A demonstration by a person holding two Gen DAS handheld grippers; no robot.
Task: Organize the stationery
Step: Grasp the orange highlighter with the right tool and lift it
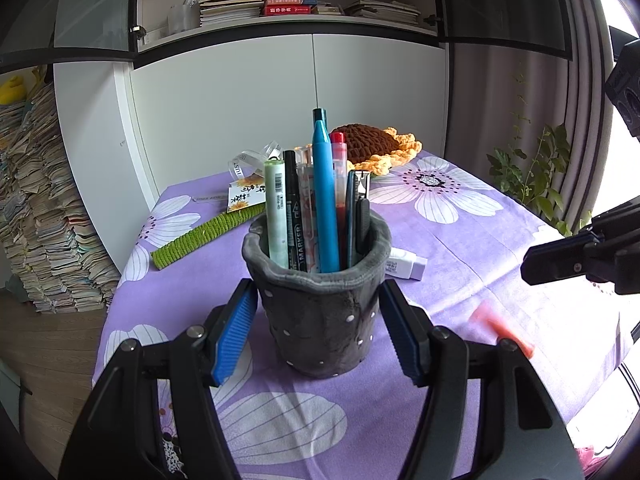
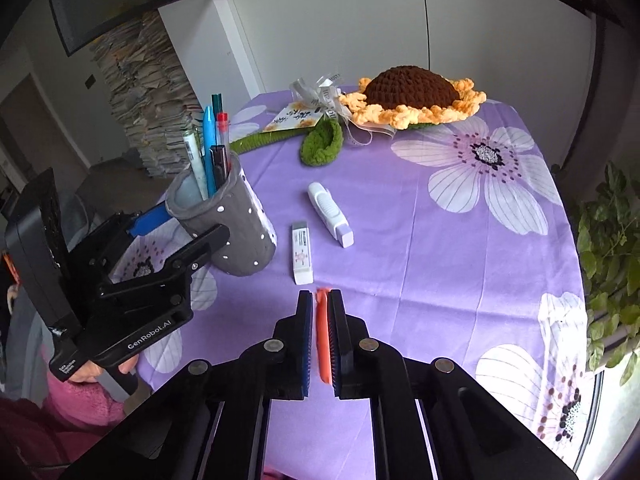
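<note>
A grey dotted pen holder (image 1: 320, 320) stands on the purple flowered tablecloth (image 1: 460, 232). It holds several pens and markers, the tallest a blue pen (image 1: 325, 200). My left gripper (image 1: 318, 296) is shut on the holder, a blue pad against each side. My right gripper (image 2: 321, 294) is shut on a slim orange pen (image 2: 322, 336) that lies along its fingers. It hovers over the cloth in front of a white eraser (image 2: 303, 258) and a white correction tape (image 2: 330, 214). In the left wrist view an orange blur (image 1: 502, 330) shows below the right gripper (image 1: 532, 268).
A crocheted sunflower (image 2: 412, 96) lies at the table's far side with its green leaf (image 2: 322, 142), stem (image 1: 208, 236), ribbon and card. White cabinets stand behind. A leafy plant (image 2: 608, 248) lies beyond the right table edge, and paper stacks (image 1: 40, 208) rise on the left.
</note>
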